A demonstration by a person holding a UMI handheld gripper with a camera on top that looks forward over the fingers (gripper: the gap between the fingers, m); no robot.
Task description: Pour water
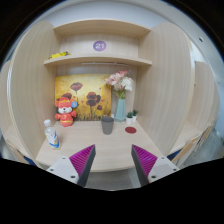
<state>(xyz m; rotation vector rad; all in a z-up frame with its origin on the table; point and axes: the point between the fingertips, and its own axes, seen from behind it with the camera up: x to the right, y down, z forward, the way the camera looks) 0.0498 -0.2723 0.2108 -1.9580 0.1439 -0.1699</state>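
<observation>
A small clear bottle with a white cap stands at the left of the light wooden desk. A dark grey cup stands near the desk's middle, toward the back. My gripper hangs over the desk's front edge, well short of both. Its two fingers with magenta pads stand wide apart and hold nothing.
A red and white toy figure stands behind the bottle. A blue vase with pink flowers stands right of the cup, with a small red pot beside it. A flower picture leans at the back. A shelf runs above.
</observation>
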